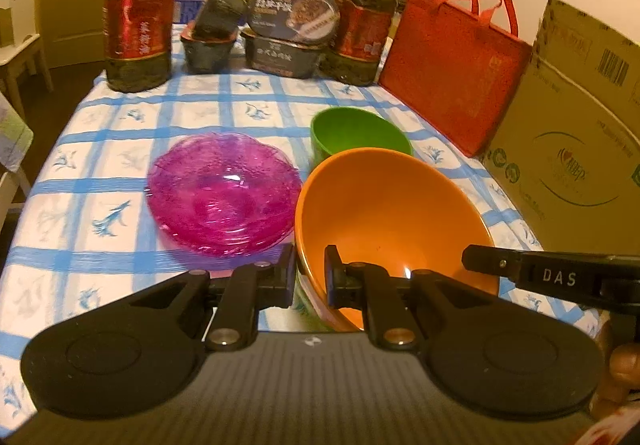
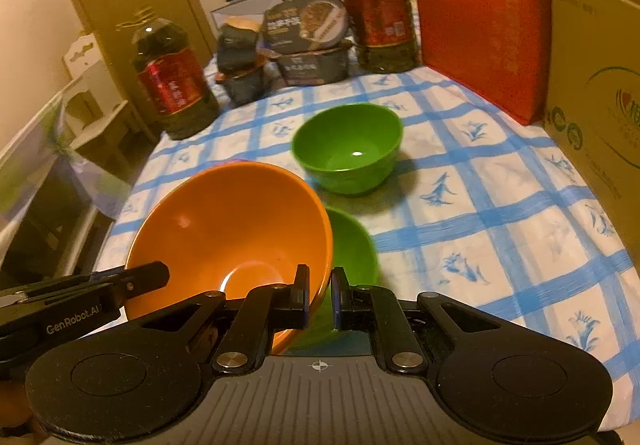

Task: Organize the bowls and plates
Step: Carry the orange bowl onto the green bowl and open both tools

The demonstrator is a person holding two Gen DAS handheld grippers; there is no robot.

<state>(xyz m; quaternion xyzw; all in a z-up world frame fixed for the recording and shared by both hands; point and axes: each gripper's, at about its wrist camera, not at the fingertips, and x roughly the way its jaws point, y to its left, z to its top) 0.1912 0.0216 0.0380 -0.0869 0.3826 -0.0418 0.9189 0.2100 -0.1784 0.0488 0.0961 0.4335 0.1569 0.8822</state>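
Orange bowl [image 1: 392, 213] pinched by the rim on two sides: left gripper [image 1: 310, 281] almost closed on the wall, one finger inside and one outside; right gripper [image 2: 320, 293] likewise on the opposite rim. Tilted, seemingly clear of the table [image 1: 100, 165]; double grip probably to steady a wide, slick shell. Near green bowl [image 2: 352, 241] just beyond the right jaws, against the orange wall; nested or merely behind, impossible to tell. Pink plates [image 1: 224, 193] stacked ahead-left of the left jaws. Far green bowl [image 2: 348, 149] well ahead of the right jaws, a likely stacking spot.
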